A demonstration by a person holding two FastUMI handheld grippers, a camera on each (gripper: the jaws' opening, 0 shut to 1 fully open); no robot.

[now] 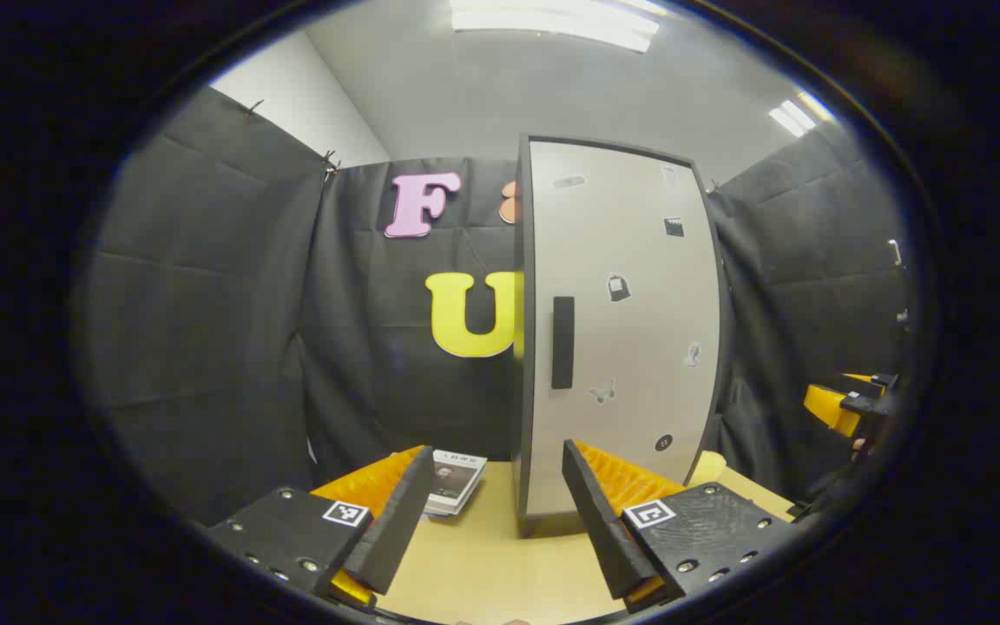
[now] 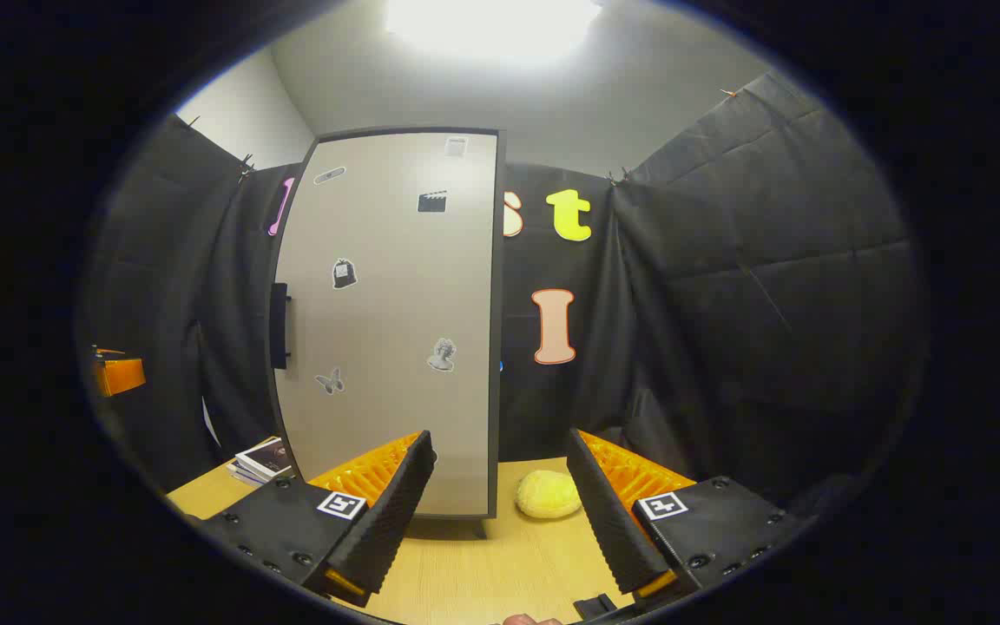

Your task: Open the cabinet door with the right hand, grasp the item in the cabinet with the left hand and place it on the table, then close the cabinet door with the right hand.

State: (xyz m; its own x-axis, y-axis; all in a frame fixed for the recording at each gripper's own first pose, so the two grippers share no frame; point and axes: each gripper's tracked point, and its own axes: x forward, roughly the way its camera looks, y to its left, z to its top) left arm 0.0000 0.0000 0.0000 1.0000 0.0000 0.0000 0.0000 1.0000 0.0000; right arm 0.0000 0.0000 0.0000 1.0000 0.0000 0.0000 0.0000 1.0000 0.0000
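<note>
A tall pale cabinet [image 1: 630,260] with a dark frame stands on the wooden table [image 1: 483,564], its door shut flush. The black handle [image 1: 562,342] runs upright near the door's left edge. My left gripper [image 1: 497,453] hovers open in front of the cabinet's lower left corner, holding nothing. In the right gripper view the same cabinet [image 2: 396,260] and handle [image 2: 279,325] sit left of centre. A soft yellow item [image 2: 548,494] lies on the table just right of the cabinet. My right gripper [image 2: 500,443] is open and holds nothing, a short way before that item.
A small stack of booklets [image 1: 457,482] lies on the table left of the cabinet, also seen as booklets [image 2: 261,458]. Black cloth walls close in behind and on both sides. Part of the other gripper's body [image 1: 851,404] shows at the far right edge.
</note>
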